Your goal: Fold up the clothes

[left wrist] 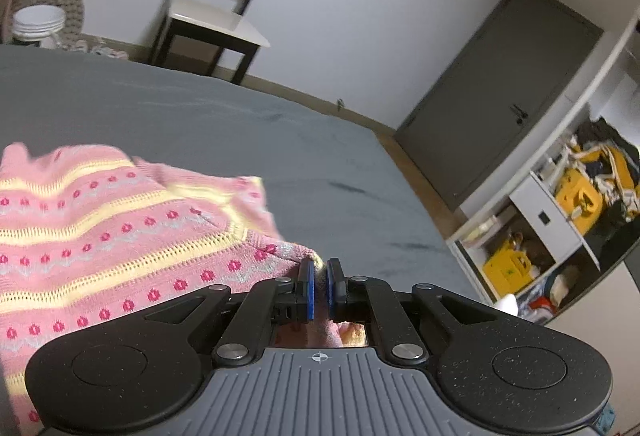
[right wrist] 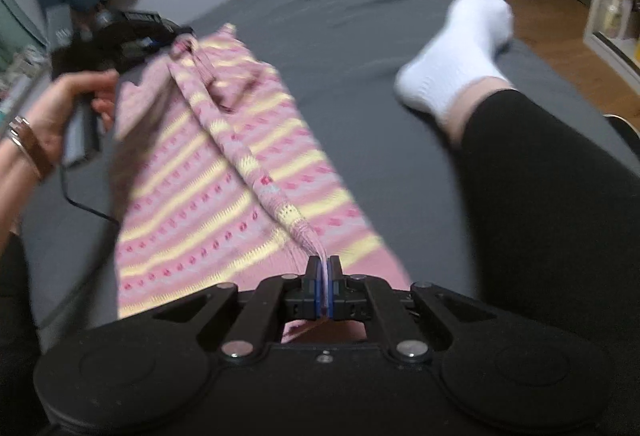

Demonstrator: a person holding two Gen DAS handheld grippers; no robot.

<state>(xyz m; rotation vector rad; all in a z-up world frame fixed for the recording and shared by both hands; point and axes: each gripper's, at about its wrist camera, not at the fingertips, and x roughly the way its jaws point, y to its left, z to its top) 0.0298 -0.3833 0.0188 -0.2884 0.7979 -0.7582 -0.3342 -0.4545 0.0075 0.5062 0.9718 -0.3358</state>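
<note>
A pink knitted garment [left wrist: 120, 228] with yellow stripes and red dots lies over the grey bed [left wrist: 200, 115]. My left gripper [left wrist: 319, 272] is shut on a bunched corner of it. In the right wrist view the same garment [right wrist: 224, 179] stretches away from me, with a raised, taut fold running up its middle. My right gripper [right wrist: 324, 268] is shut on the near end of that fold. The left gripper [right wrist: 120, 31] shows at the far left, held by a hand [right wrist: 60, 107], pinching the garment's far corner.
A person's leg in black [right wrist: 540, 195] with a white sock [right wrist: 460, 47] rests on the bed to the right. Beyond the bed stand a chair [left wrist: 216, 7], a grey door [left wrist: 500, 87] and open shelves [left wrist: 560, 215] with yellow items. A cable [right wrist: 80, 203] trails on the sheet.
</note>
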